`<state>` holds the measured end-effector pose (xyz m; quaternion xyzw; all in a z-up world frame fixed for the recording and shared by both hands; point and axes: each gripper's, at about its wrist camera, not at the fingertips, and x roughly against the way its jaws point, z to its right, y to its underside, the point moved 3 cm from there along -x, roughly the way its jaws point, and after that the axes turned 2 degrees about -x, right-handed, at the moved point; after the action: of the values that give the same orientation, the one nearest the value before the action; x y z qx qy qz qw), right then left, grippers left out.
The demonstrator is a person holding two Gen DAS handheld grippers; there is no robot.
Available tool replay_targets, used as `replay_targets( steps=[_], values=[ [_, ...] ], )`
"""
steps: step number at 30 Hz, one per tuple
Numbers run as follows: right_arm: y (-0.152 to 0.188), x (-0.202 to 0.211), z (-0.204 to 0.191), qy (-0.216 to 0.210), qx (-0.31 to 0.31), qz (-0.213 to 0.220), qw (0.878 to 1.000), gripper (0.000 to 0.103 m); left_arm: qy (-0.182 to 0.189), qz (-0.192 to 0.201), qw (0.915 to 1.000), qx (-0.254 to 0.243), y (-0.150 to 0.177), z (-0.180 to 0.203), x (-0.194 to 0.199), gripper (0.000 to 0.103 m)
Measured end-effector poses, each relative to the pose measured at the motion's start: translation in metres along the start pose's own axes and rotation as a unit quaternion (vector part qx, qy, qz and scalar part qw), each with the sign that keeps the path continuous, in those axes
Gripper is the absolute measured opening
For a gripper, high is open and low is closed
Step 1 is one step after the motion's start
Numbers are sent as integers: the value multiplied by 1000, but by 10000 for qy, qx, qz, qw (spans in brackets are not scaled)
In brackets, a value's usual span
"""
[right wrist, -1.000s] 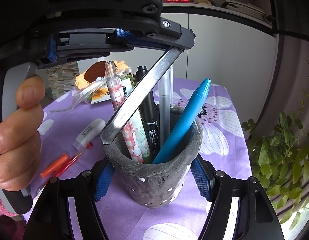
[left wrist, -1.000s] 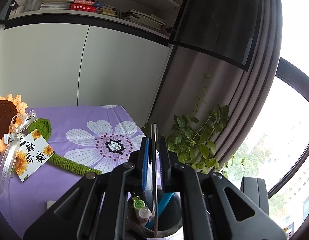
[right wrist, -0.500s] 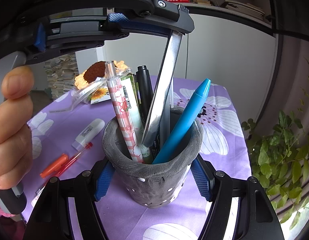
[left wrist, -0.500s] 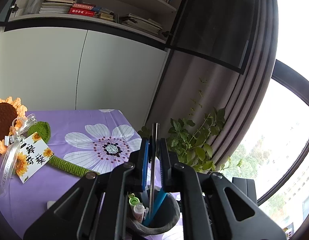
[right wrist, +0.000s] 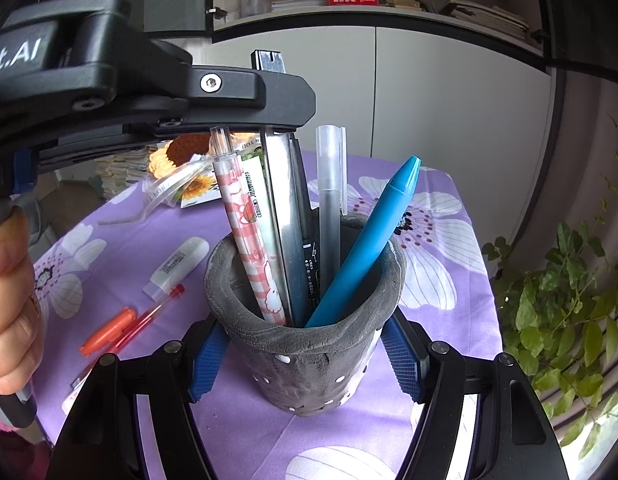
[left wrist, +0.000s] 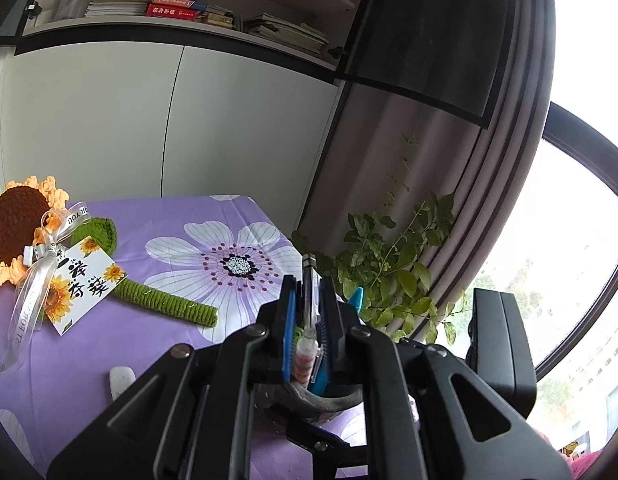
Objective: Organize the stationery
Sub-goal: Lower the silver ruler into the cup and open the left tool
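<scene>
A grey pen holder (right wrist: 309, 352) stands on the purple flowered cloth, gripped on both sides by my right gripper (right wrist: 305, 356). It holds a pink checked pen (right wrist: 249, 236), a black marker (right wrist: 309, 248), a frosted pen (right wrist: 329, 200) and a blue pen (right wrist: 373, 236). My left gripper (left wrist: 307, 300) is shut on a metal ruler (right wrist: 283, 220). The ruler stands nearly upright with its lower end deep inside the holder (left wrist: 321, 398). Its top (right wrist: 269, 60) sticks out above the fingers.
On the cloth left of the holder lie a white correction tape (right wrist: 175, 266), a red pen (right wrist: 149, 314) and an orange marker (right wrist: 107, 332). A crocheted sunflower with a card (left wrist: 49, 256) lies at the far left. A green plant (right wrist: 557, 300) stands off the table's right edge.
My left gripper has come down over the holder. The ruler went from slanted across the rim to nearly upright and sank deep among the pens. The right gripper has not moved.
</scene>
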<state>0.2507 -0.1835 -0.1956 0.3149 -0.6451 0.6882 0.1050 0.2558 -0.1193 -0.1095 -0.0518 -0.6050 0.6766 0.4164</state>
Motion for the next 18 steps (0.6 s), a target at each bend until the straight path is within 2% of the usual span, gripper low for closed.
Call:
replay_targets(
  steps=[3, 5, 6, 8, 10, 13, 15, 18],
  values=[
    [0, 0, 0, 3, 1, -1, 10000, 72, -38, -10, 10000, -5, 0, 0, 7, 22],
    [1, 1, 0, -7, -17, 11, 10000, 72, -191, -36, 9998, 25, 2, -3, 12, 37],
    [1, 1, 1, -10, -32, 11, 10000, 72, -237, -58, 9997, 56, 4, -5, 15, 40],
    [1, 1, 0, -2, -23, 4, 10000, 72, -334, -118, 9992, 163, 7, -10, 22, 52],
    [1, 0, 0, 3, -17, 1, 10000, 72, -591, -149, 9980, 137, 10, -15, 32, 54],
    [1, 0, 0, 6, -14, -1, 10000, 72, -1202, -355, 9921, -53, 17, -26, 43, 55],
    [1, 0, 0, 10, -13, -12, 10000, 72, -1271, -536, 9903, 183, 21, -43, 45, 53],
    [1, -2, 0, 30, -5, -56, 10000, 72, -1257, -727, 9874, 628, 29, -67, 46, 39]
  ],
)
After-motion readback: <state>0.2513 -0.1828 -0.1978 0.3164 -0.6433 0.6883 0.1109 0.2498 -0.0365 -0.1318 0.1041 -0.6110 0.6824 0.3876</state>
